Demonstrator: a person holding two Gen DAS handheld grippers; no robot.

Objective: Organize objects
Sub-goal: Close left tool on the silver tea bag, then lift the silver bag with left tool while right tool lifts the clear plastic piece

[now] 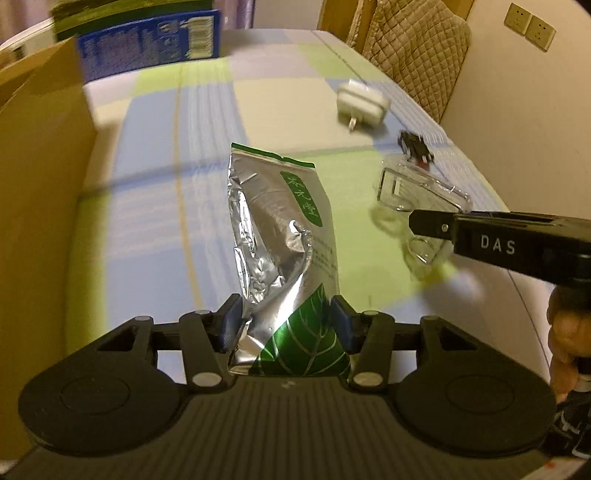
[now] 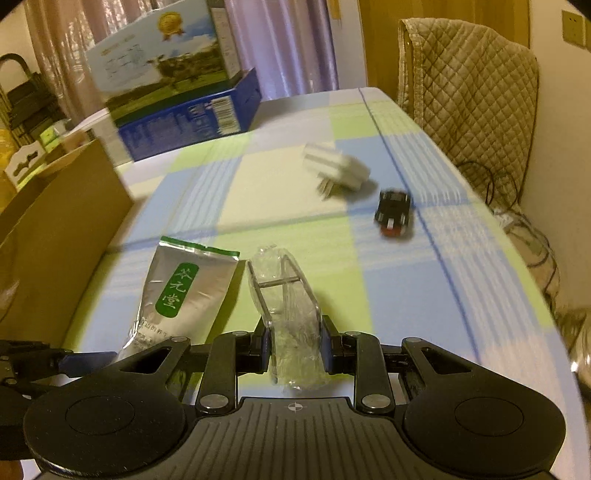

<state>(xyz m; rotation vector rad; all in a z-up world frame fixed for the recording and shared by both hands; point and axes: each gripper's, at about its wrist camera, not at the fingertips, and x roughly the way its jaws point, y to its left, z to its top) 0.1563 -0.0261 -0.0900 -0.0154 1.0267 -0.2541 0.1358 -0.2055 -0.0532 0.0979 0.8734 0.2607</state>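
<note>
Pouch [image 1: 284, 236]: we pinch its crumpled foil in the left gripper [image 1: 286, 325]; it may slide out.
Clear case [image 2: 291, 314]: our right gripper [image 2: 294, 343] squeezes it; it may twist free.

Both wrist views look steeply down, sharing the table [image 1: 207, 155].

Home, looks like a dining or living room. My tools are working over a tabletop [image 2: 406, 280] covered in a blue, green and cream checked cloth. Ahead and to the right of them, a chair with a quilted beige cover [image 2: 476, 96] is pushed up to the far edge. Curtains [image 2: 284, 44] hang behind the far end, and wall sockets [image 1: 530, 26] sit on the cream wall up right. A brown cardboard box [image 1: 40, 192] stands to my left, with a printed milk carton [image 2: 173, 85] ahead-left. A white plug adapter [image 2: 340, 170] and a toy car [image 2: 393, 214] lie loose ahead.
</note>
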